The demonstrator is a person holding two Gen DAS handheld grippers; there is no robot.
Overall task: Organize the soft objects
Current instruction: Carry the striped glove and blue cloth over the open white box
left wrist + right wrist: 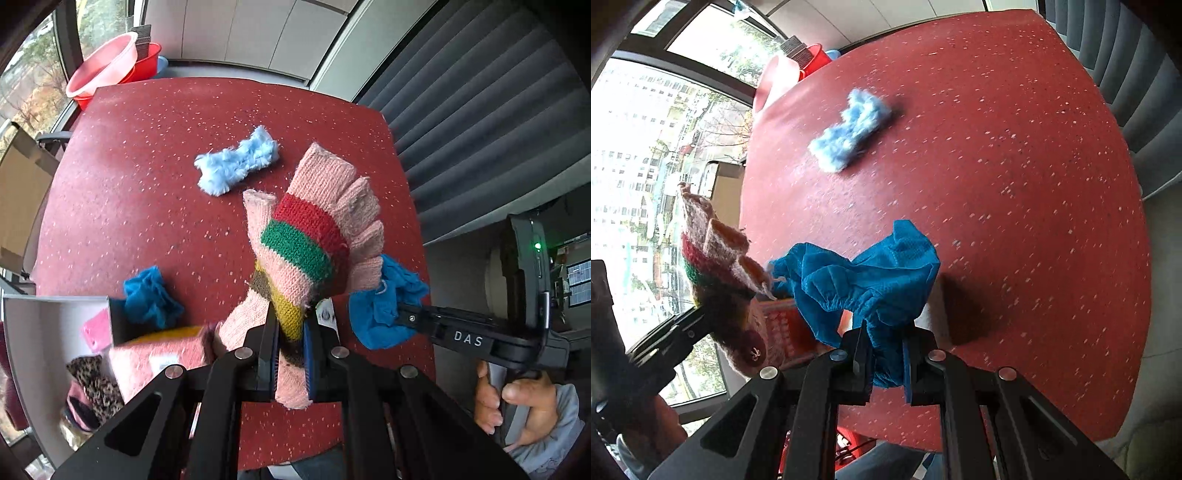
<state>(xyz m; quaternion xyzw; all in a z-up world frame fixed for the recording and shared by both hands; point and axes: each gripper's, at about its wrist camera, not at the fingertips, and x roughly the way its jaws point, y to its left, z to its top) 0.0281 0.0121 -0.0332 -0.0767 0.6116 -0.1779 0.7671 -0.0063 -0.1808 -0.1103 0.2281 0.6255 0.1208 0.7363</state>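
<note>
My left gripper (290,332) is shut on a pink knitted glove (314,229) with red, green and yellow stripes, held upright above the red table (147,166). My right gripper (884,350) is shut on a crumpled blue cloth (871,269), held above the table's near edge; it shows at the right in the left wrist view (380,314). The glove appears at the left in the right wrist view (716,254). A light blue fluffy piece (236,166) lies on the table (1015,184) beyond both grippers, also seen from the right wrist (849,129).
A white box (40,332) at the near left holds pink, leopard-print and other soft items, with another blue cloth (149,299) at its edge. Pink and red basins (107,66) stand past the far left corner. A cardboard box (18,192) sits left; grey pleated curtain (498,110) right.
</note>
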